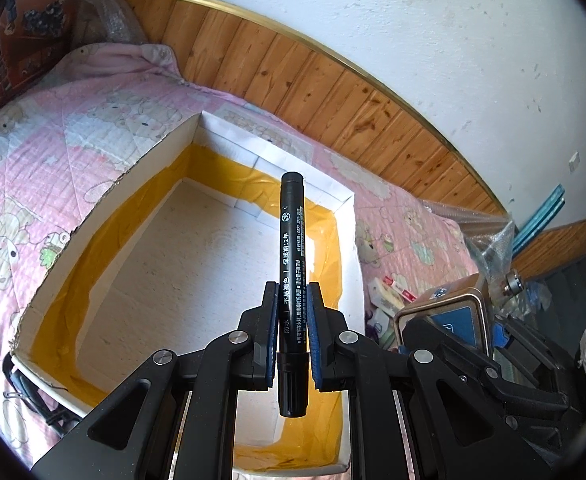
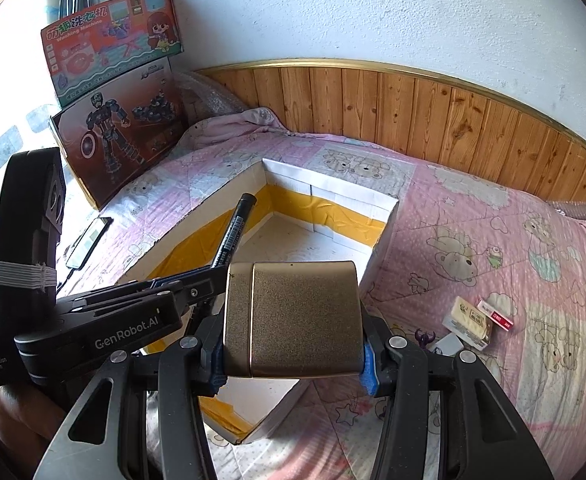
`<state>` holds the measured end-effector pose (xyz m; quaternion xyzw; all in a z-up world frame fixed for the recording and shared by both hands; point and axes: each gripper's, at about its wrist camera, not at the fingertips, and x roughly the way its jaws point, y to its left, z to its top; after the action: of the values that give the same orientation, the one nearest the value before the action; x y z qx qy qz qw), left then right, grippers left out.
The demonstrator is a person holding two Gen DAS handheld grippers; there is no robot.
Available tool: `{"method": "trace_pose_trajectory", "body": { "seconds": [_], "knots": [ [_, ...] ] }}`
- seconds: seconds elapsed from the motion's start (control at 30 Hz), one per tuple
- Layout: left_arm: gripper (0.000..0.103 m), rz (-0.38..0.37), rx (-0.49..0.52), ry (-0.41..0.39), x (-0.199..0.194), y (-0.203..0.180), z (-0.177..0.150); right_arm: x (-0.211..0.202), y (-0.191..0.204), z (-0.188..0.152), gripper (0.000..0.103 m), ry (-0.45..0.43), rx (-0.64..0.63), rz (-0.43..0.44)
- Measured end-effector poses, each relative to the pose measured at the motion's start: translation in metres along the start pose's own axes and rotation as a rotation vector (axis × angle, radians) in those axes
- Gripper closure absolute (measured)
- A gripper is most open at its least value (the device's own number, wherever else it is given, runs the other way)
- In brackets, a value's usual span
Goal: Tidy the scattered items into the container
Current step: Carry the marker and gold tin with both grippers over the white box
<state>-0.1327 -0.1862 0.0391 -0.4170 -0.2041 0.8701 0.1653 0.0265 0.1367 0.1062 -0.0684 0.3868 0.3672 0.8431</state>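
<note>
My left gripper (image 1: pixel 292 292) is shut on a black marker pen (image 1: pixel 291 240) that points forward over the open cardboard box (image 1: pixel 93 216). The box has a white inside edged with yellow tape and lies on the pink quilt. In the right wrist view my right gripper (image 2: pixel 292 360) is shut on a gold metal tin (image 2: pixel 297 316) above the box's near right corner (image 2: pixel 385 204). The left gripper (image 2: pixel 209 276) with the marker (image 2: pixel 233 232) shows to the tin's left. The tin (image 1: pixel 453 312) also appears at the right of the left wrist view.
Loose on the quilt right of the box lie a pale yellow packet (image 2: pixel 469 320), a red-and-white eraser (image 2: pixel 497 314), a small purple toy (image 2: pixel 425 338) and a white piece (image 2: pixel 451 344). A phone (image 2: pixel 89 244) and toy boxes (image 2: pixel 117 136) are at the left. Wooden panelling (image 2: pixel 413 108) backs the bed.
</note>
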Motion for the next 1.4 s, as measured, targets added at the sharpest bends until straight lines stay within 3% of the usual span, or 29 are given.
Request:
{"method": "trace_pose_trajectory", "body": {
  "seconds": [1.4],
  "knots": [
    [0.09,0.012,-0.188,0.133,0.072,0.043,0.055,0.095,-0.014,0.06,0.052,0.126,-0.105,0.08]
  ]
}}
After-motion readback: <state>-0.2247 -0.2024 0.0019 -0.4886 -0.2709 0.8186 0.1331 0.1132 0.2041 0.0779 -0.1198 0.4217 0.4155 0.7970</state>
